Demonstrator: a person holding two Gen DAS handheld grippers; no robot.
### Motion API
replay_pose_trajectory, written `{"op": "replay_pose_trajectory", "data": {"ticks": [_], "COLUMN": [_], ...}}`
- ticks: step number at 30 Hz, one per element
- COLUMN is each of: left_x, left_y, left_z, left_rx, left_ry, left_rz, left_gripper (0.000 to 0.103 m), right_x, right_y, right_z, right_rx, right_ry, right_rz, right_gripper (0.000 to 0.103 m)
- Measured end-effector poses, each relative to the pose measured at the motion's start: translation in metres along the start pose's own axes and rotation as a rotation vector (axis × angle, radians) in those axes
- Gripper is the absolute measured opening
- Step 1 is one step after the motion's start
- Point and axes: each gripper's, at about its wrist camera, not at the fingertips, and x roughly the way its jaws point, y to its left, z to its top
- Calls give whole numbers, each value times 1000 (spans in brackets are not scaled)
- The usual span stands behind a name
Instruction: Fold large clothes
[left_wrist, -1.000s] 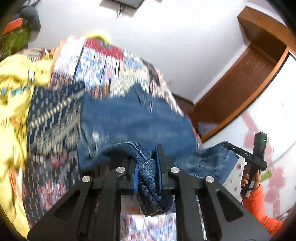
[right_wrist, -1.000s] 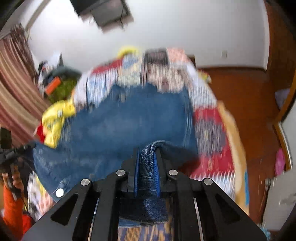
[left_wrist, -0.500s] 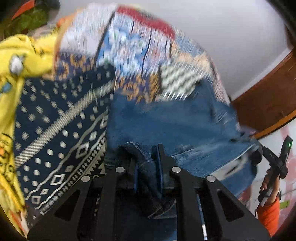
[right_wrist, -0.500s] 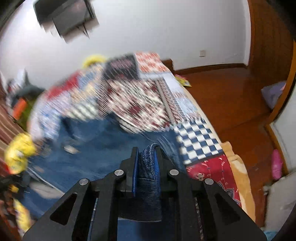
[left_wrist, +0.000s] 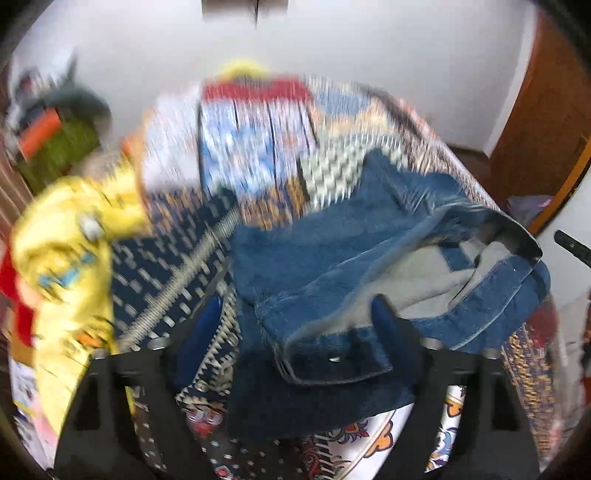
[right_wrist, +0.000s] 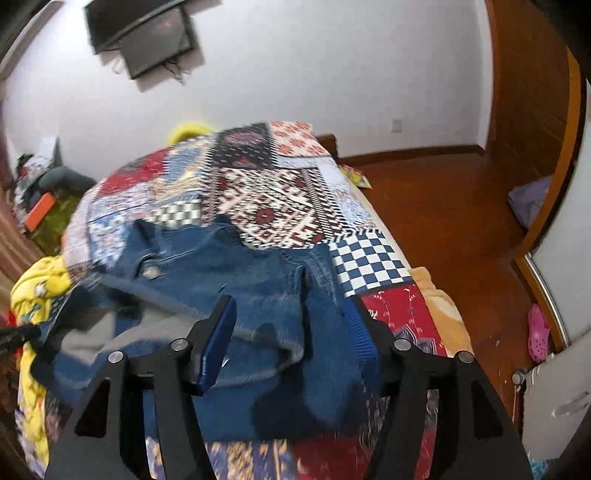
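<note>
A blue denim jacket (left_wrist: 332, 258) with a grey lining lies in a loose folded heap on the patchwork bedspread (left_wrist: 255, 147). It also shows in the right wrist view (right_wrist: 236, 266). My left gripper (left_wrist: 295, 314) is open, its jaws wide apart above the jacket's near edge, holding nothing. My right gripper (right_wrist: 291, 317) is open too, jaws spread over the jacket's near hem. The left view is blurred by motion.
A yellow garment (left_wrist: 74, 236) lies crumpled at the left side of the bed, also in the right wrist view (right_wrist: 40, 284). The bed's right edge (right_wrist: 436, 295) drops to a wooden floor (right_wrist: 443, 206). A pink shoe (right_wrist: 537, 332) lies on the floor. A TV (right_wrist: 144, 33) hangs on the wall.
Both grippers were shut on denim folds and have opened, letting the jacket drop onto the bed. The jacket now lies doubled over, grey lining showing.
</note>
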Motion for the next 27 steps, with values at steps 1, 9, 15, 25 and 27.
{"op": "replay_pose_trajectory", "data": {"ticks": [1,9,15,25,27], "left_x": [-9,-12,38,97,104], "left_y": [-7,-58,-83,-13,13], "left_z": [-2,-34,-65,29,56], "left_rx": [22,91,167,69,-10], "left_ry": [-29,37,110,79,67], "left_rz": [-3,-159,-94,63,125], "left_gripper": [89,95,95,94,91], "right_x": [-6,-17,24,101,103], "right_y": [4,49,74,98,96], "right_z": [-3,-45,-79,-11,15], "right_rx": [-16,-196,-229,-349,-283], "right_ry": [0,100,204,270,178], "right_rz": [9,109,140,138,62], "right_gripper": [58,65,65,67,67]}}
